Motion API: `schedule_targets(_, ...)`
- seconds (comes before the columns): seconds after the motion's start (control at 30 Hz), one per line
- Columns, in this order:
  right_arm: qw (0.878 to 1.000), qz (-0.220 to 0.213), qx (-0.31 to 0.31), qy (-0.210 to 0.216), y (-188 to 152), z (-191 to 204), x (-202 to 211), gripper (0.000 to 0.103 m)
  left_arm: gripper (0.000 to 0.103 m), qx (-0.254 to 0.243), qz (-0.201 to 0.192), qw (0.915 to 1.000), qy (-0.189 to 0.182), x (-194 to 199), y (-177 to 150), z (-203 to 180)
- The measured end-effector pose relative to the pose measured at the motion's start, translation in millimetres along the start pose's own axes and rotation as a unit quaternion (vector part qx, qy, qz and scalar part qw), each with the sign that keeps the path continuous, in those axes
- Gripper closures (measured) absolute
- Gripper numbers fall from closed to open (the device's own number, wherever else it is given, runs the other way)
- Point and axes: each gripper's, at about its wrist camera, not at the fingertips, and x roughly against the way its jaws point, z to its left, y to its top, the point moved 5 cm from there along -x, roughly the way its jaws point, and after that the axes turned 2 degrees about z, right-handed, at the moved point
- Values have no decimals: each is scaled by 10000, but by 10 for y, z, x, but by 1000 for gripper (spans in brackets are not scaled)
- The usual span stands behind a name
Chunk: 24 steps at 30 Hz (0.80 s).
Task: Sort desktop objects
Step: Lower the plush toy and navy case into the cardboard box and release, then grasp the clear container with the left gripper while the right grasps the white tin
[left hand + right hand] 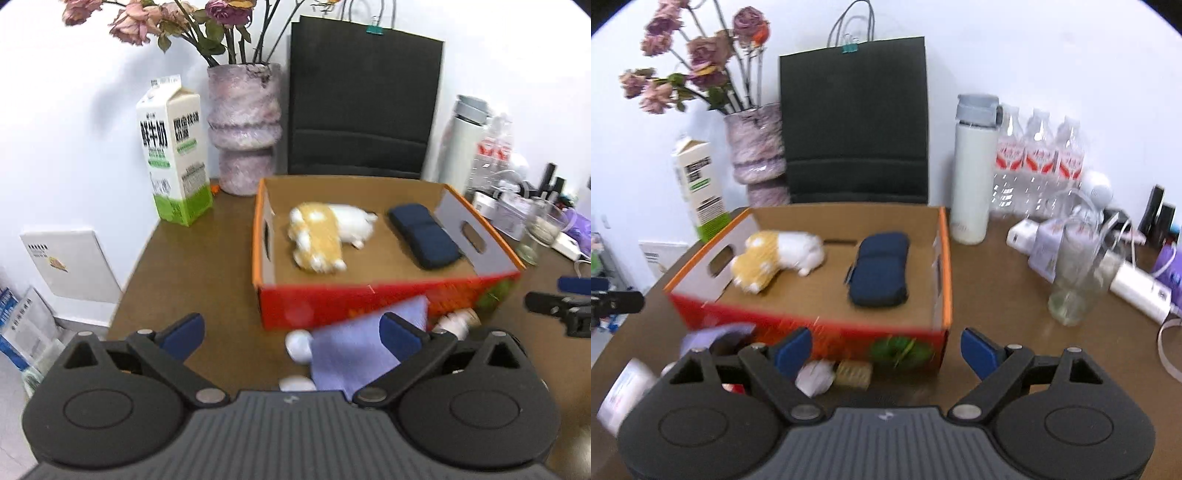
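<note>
Left gripper [291, 334]: jaws spread wide, holding nothing. Right gripper [886, 349]: jaws also wide apart, empty. Both hover in front of the cardboard box [369, 302] on the brown table [199, 266]. Inside the box, the plush toy [321, 236] lies at left and the navy pouch [424, 236] at right, long axis running front to back. A lilac cloth [354, 354] and small white items lie before the box's front wall. A milk carton [173, 155], vase [242, 129] and black bag [362, 103] stand behind.
</note>
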Motion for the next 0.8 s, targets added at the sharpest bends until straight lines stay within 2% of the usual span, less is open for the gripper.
schedule_targets(0.17,9999,-44,-28,106,-538,59,212,16,0,324,-265,9990,-177,289,-530,-65)
schedule_targets(0.3,9998,-140,10,120,-1003,107,429,16,0,180,-503,9986,59,497,-1025,-197)
schedule_targets(0.43,9998,-160,104,-104,-1430,169,618,16,0,502,-420,9974,304,678,-1499,-262)
schedule_targets(0.53,9995,-240,177,-143,-1739,209,826,16,0,313,-415,9986,93,856,-1813,-348)
schedule_targets(0.67,9981,-401,447,-123,-1976,218,1032,16,0,271,-309,9991,113,891,-1943,-367)
schedule_targets(0.8,9972,-591,428,-176,-1924,196,1102,16,0,376,-385,9984,161,802,-1848,-346)
